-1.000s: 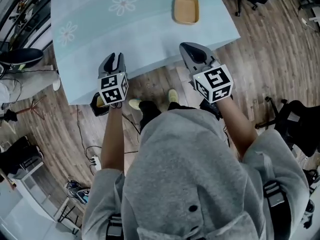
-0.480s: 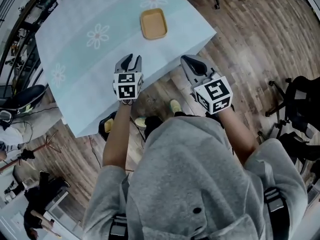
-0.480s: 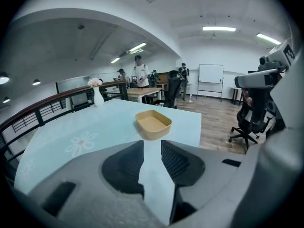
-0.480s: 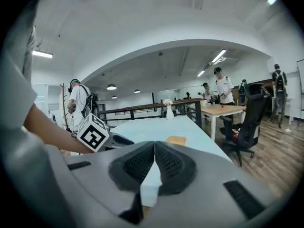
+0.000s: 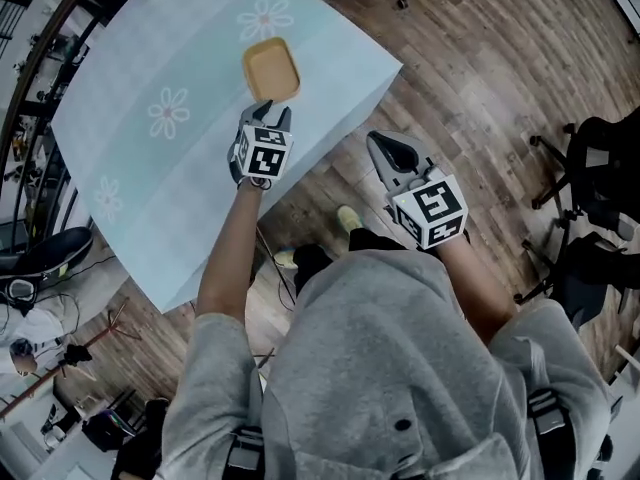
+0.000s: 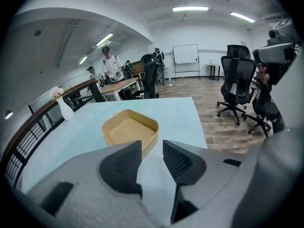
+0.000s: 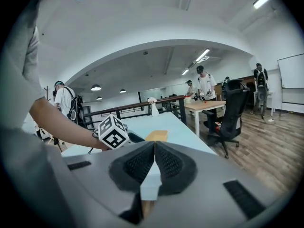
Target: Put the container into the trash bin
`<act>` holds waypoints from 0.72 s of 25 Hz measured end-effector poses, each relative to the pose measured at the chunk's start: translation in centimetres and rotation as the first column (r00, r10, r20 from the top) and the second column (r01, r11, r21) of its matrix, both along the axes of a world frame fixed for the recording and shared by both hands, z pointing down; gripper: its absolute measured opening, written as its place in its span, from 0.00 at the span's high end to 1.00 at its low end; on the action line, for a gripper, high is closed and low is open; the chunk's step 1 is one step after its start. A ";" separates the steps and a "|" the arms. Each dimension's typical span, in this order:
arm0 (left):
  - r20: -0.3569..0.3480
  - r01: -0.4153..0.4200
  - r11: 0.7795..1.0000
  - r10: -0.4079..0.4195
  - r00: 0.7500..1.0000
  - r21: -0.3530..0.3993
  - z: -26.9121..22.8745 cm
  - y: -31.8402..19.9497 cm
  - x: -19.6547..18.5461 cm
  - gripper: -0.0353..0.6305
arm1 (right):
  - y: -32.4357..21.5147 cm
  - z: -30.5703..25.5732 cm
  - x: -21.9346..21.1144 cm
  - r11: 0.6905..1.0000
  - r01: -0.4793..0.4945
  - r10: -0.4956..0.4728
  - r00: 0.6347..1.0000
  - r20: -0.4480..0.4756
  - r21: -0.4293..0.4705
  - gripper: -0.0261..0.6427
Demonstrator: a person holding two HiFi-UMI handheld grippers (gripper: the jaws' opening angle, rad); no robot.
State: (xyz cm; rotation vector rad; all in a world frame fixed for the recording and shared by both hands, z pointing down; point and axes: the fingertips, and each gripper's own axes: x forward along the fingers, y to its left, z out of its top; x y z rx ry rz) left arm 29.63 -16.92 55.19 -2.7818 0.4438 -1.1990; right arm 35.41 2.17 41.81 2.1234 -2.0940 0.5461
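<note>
A shallow tan container (image 5: 271, 70) lies on the pale blue table (image 5: 150, 168) near its right edge. My left gripper (image 5: 272, 116) reaches over the table just short of it. In the left gripper view the container (image 6: 129, 132) lies right beyond the fingertips, tilted toward the left jaw. That gripper (image 6: 152, 148) is opening, with nothing between its jaws. My right gripper (image 5: 385, 146) hangs over the wooden floor off the table's edge. It is shut (image 7: 155, 144) and empty, and past it I see the container (image 7: 157, 135) edge on. No trash bin is in view.
A white vase (image 6: 64, 109) stands at the table's far left corner. Black office chairs (image 6: 240, 82) stand on the wooden floor to the right, one also in the head view (image 5: 600, 158). People stand by desks at the back (image 6: 111, 68).
My left gripper has swung forward over the table up to the container, and its jaws have spread wider. The right gripper has drifted a little to the right and stayed shut.
</note>
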 end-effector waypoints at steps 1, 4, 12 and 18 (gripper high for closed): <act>0.013 -0.016 1.000 0.016 1.000 0.006 0.3 -0.1 0.4 0.74 | 0.4 0.1 0.3 1.000 -0.014 0.014 1.000 0.001 -0.006 0.92; 0.051 -0.051 0.998 0.050 0.997 0.034 1.4 -0.3 1.3 0.74 | 1.7 0.4 1.1 0.999 -0.049 0.049 0.999 -0.002 -0.021 0.92; 0.116 -0.047 0.999 0.045 0.992 0.015 3.4 -1.9 2.6 0.74 | 3.4 0.1 2.7 0.994 -0.105 0.104 0.994 -0.023 -0.030 0.92; 0.176 -0.060 0.995 0.045 0.983 0.077 3.5 -1.7 1.6 0.88 | 4.5 0.3 3.0 0.994 -0.105 0.104 0.994 -0.029 -0.027 0.92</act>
